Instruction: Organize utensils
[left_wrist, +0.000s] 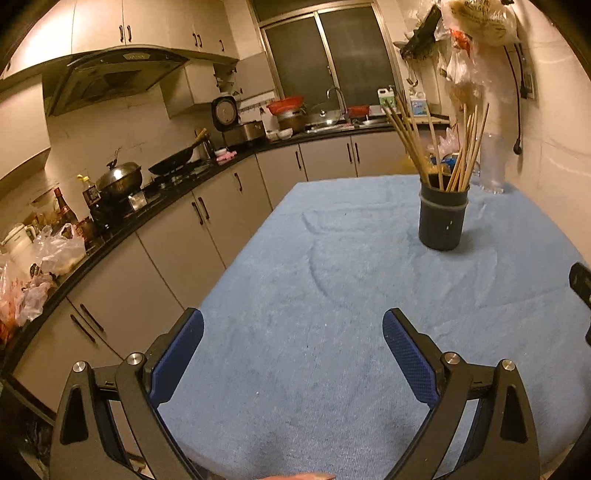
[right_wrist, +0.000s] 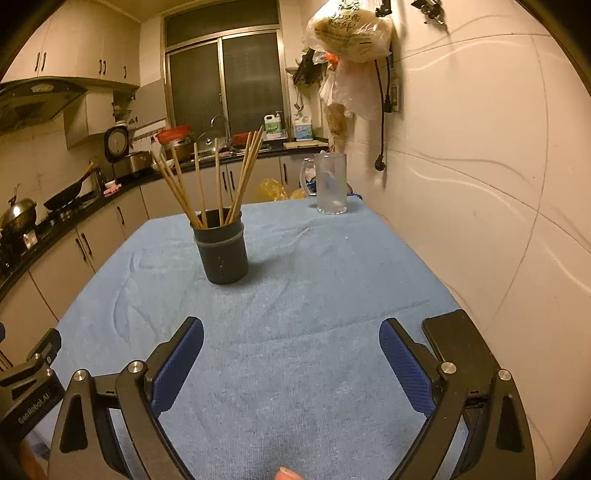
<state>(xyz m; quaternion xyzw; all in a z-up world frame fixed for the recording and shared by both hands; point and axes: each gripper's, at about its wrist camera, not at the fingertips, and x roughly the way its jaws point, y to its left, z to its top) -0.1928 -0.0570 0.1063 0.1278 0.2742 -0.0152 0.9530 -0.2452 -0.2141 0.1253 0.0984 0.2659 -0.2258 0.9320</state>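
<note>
A dark round holder stands upright on the blue cloth of the table. Several wooden chopsticks lean out of it in all directions. My left gripper is open over the near part of the cloth, well short of the holder, which is ahead and to its right. My right gripper is open too, with nothing between its blue pads; the holder is ahead and slightly left of it.
A clear glass mug stands at the table's far right corner by the wall. A dark flat device lies near the right fingertip. Kitchen counters with pots run along the left; bags hang on the wall.
</note>
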